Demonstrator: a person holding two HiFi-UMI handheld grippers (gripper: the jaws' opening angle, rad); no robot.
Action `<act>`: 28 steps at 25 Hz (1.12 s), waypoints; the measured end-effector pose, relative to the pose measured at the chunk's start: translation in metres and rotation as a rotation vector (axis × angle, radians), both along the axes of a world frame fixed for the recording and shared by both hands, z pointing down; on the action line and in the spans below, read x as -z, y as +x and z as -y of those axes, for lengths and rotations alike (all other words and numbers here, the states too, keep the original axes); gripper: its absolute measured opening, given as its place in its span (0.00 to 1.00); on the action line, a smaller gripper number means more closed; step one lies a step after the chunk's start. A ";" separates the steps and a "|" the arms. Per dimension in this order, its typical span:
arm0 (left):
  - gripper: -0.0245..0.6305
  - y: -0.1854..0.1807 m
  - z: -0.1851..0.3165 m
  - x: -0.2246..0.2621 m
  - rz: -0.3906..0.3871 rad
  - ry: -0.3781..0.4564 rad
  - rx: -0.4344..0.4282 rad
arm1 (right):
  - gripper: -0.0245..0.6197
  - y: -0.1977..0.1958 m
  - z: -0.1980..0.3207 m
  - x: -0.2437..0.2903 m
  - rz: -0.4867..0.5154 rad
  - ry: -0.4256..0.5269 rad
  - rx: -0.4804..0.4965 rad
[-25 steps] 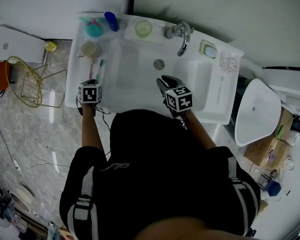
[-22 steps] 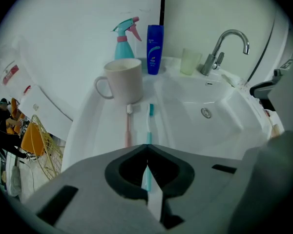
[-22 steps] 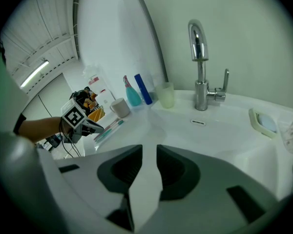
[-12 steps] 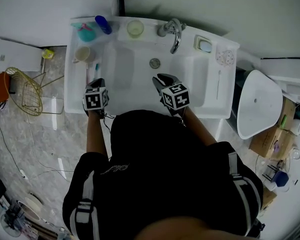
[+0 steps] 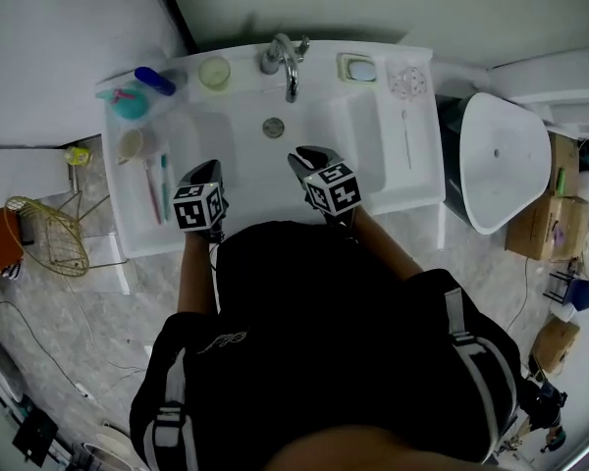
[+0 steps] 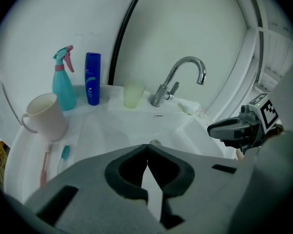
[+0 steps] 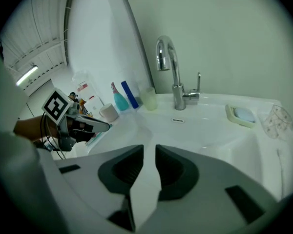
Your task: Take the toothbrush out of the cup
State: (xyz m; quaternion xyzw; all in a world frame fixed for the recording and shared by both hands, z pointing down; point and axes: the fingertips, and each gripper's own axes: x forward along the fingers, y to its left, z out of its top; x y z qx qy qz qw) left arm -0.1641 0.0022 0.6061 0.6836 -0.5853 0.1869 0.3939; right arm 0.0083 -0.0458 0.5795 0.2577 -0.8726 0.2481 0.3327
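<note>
Head view: left gripper [image 5: 209, 169] over near-left part of white ceramic basin [image 5: 373, 135]. Slim teal toothbrush [image 5: 164, 173] out of cup, flat on left ledge, just left of gripper, apart from it. Pink toothbrush [image 5: 153, 192] alongside. Cream mug-shaped cup [image 5: 131, 145] farther back. Right gripper [image 5: 302, 155] over basin middle. Grey marbled floor [image 5: 79, 302] left, white toilet [image 5: 501, 184] right.

Left gripper view: jaws pressed together, nothing held.

Right gripper view: jaws part-way apart, just been closing, nothing between. Chrome tap [image 7: 168, 67] far ahead.
</note>
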 end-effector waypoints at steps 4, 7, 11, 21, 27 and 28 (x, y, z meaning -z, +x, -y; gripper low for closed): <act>0.04 0.011 0.021 0.026 -0.002 0.073 0.002 | 0.05 0.025 0.007 0.008 -0.036 0.059 -0.040; 0.04 0.019 0.039 0.055 -0.005 0.147 -0.015 | 0.05 0.039 0.021 0.026 -0.024 0.125 -0.091; 0.04 0.037 0.055 0.107 -0.004 0.280 -0.033 | 0.05 0.052 0.046 0.071 0.047 0.232 -0.167; 0.04 0.024 0.076 0.249 0.163 0.695 0.004 | 0.05 0.062 0.092 0.207 0.205 0.592 -0.248; 0.04 0.026 0.095 0.273 0.194 0.750 0.004 | 0.05 0.052 0.100 0.235 0.246 0.673 -0.260; 0.04 0.026 0.096 0.274 0.185 0.747 0.011 | 0.05 0.050 0.101 0.235 0.249 0.674 -0.264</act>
